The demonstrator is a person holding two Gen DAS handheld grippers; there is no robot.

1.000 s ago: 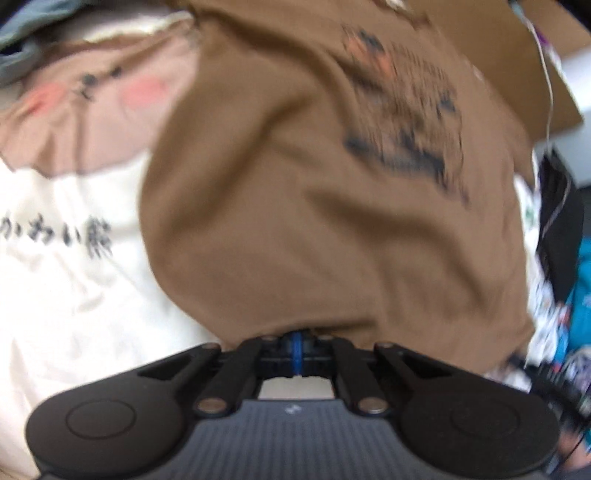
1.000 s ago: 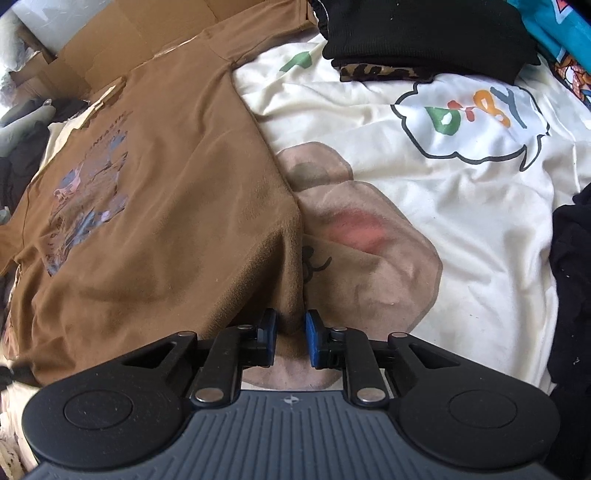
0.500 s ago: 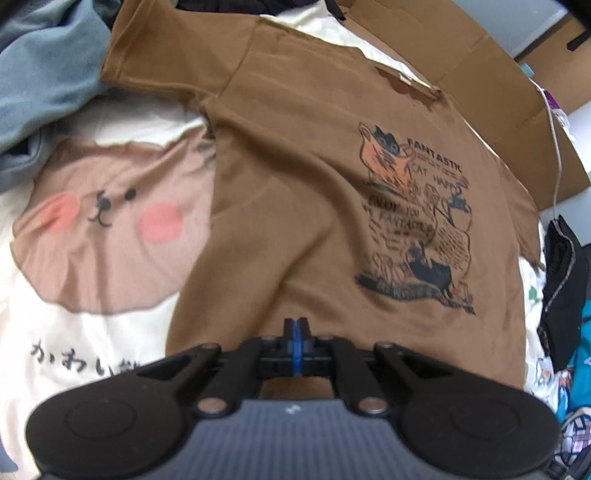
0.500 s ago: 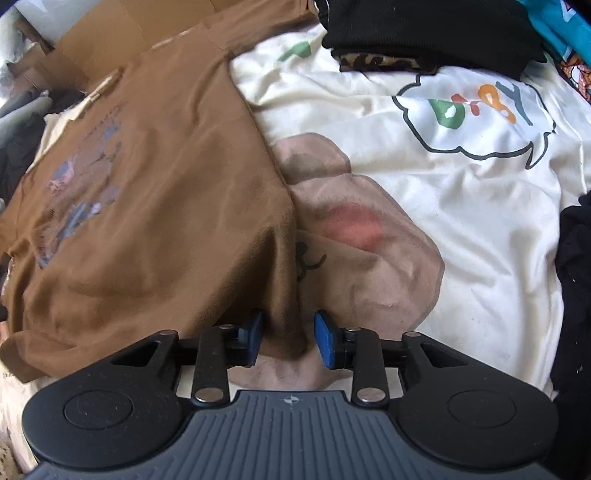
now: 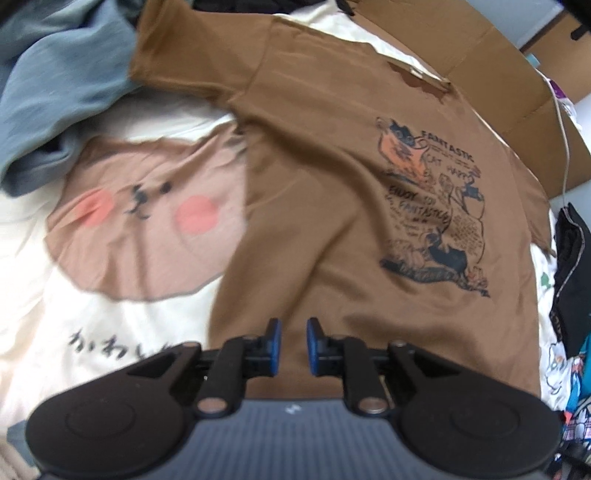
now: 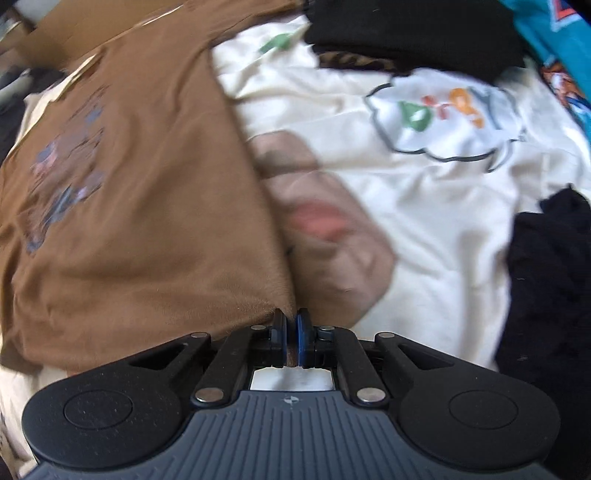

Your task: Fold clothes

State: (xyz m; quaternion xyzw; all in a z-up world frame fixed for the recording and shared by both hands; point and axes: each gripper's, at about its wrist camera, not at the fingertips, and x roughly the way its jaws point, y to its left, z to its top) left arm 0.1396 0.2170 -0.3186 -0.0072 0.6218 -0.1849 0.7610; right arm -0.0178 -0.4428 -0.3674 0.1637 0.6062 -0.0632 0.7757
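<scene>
A brown T-shirt (image 5: pixel 332 192) with a cartoon print lies spread flat, front up, on a cream bedsheet (image 5: pixel 110 325) with a bear face. My left gripper (image 5: pixel 292 341) is open over the shirt's bottom hem, with nothing between its blue pads. In the right wrist view the same shirt (image 6: pixel 140 206) lies at the left. My right gripper (image 6: pixel 291 332) is shut on the shirt's lower right hem corner.
A grey-blue garment (image 5: pixel 55 85) is heaped at the left. Flattened cardboard (image 5: pixel 491 70) lies beyond the shirt's collar. Black clothes (image 6: pixel 413 29) sit at the far end, more black fabric (image 6: pixel 546 295) at the right, teal printed cloth (image 6: pixel 561 40) beyond.
My left gripper has let go of the hem and opened; the shirt has settled flat. My right gripper, open half a second ago, has closed on the hem corner.
</scene>
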